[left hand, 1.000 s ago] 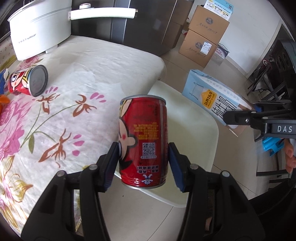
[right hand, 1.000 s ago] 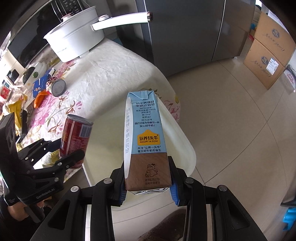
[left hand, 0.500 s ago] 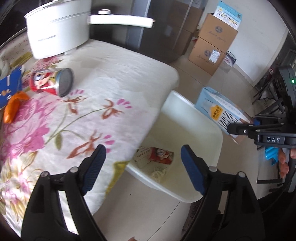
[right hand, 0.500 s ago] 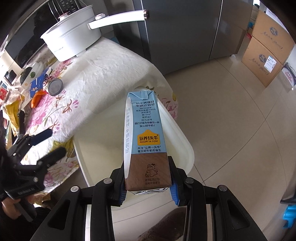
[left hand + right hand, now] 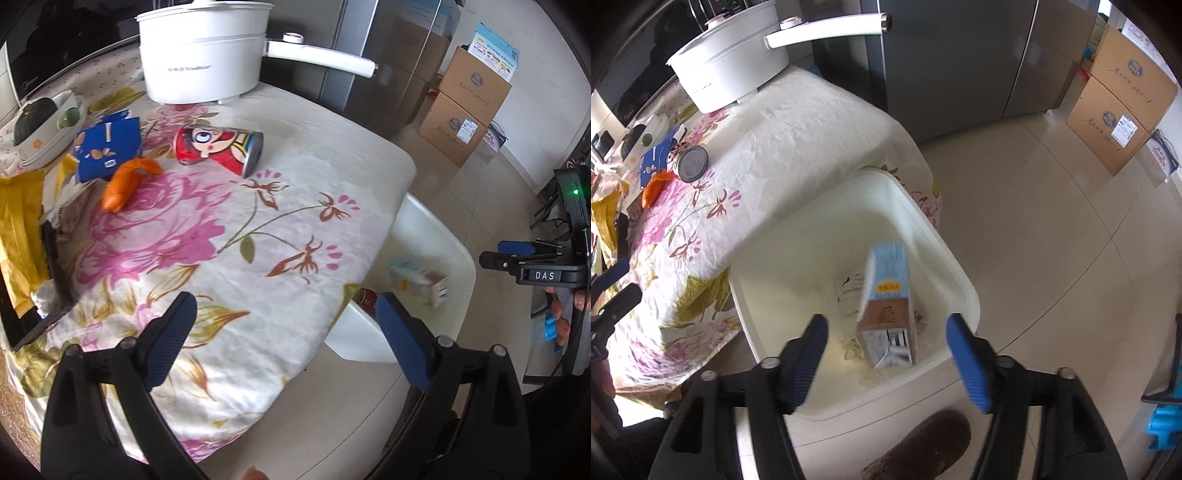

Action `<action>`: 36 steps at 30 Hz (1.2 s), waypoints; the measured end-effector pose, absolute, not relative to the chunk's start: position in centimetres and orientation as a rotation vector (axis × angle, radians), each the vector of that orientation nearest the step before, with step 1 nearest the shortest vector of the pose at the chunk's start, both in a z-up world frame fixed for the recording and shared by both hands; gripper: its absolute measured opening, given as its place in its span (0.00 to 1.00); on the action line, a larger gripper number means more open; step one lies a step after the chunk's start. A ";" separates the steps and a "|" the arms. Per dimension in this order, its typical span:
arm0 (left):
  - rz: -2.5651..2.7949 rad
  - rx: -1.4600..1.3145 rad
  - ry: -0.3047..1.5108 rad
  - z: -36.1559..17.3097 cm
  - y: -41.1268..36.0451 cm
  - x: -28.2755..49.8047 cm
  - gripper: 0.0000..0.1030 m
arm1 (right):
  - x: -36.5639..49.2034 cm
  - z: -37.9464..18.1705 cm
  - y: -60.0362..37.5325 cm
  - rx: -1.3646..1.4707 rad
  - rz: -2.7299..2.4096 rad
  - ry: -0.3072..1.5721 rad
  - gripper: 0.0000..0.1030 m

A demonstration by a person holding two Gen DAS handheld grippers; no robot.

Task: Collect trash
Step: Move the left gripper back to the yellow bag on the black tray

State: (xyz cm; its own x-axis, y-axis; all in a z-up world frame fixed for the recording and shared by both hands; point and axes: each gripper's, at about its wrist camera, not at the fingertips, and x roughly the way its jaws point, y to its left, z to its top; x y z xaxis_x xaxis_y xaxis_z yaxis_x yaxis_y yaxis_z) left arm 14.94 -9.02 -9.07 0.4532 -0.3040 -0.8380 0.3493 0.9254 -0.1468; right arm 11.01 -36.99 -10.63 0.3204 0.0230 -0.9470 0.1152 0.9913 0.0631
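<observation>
Beside the floral table [image 5: 295, 192], lower centre, the right gripper [image 5: 886, 354], jaws just opening and empty, drops the milk carton [image 5: 886, 295] into the white bin [image 5: 960, 280].

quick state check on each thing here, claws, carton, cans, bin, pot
left claw: open, nothing between the pads, jaws just opened
right claw: open, carton released, jaws just opened
milk carton: blurred, inside the bin
white bin: upright on the floor beside the table, holds trash
cartoon can: lying on its side on the tablecloth
red can: in the bin, mostly hidden
white pot: upright, lid on
</observation>
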 end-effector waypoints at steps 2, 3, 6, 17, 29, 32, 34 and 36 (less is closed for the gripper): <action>-0.384 0.039 1.025 -8.8 -7.9 14.8 0.95 | 11.1 -10.5 -36.8 0.131 -0.056 1.240 0.69; -0.376 0.034 1.026 -8.6 -7.5 14.8 0.96 | 11.2 -10.4 -36.7 0.130 -0.055 1.239 0.70; -0.347 0.011 1.029 -8.3 -5.8 14.6 0.96 | 11.3 -10.3 -36.0 0.120 -0.050 1.240 0.71; -0.211 -0.021 1.018 -7.5 0.3 14.1 0.99 | 13.0 -9.9 -31.9 0.069 -0.005 1.237 0.76; 0.003 -0.131 1.005 -7.5 9.4 15.3 0.99 | 16.3 -9.3 -23.8 -0.008 0.107 1.219 0.81; 0.039 -0.143 1.011 -8.0 11.1 15.9 0.99 | 17.0 -9.4 -22.0 -0.018 0.129 1.223 0.82; 0.054 -0.157 1.006 -8.3 11.9 16.5 0.99 | 17.4 -9.6 -21.2 -0.020 0.136 1.226 0.82; 0.055 -0.153 0.994 -8.2 12.0 17.1 0.99 | 17.8 -9.9 -20.3 -0.024 0.141 1.232 0.82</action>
State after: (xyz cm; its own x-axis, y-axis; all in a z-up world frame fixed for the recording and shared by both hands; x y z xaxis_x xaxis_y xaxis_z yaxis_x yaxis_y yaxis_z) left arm 17.10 12.04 -8.22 0.5448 -0.0240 -0.8382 -0.1159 0.9878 -0.1037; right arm 17.83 -20.32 -9.87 0.3253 0.0944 -0.9409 -0.1201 0.9911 0.0579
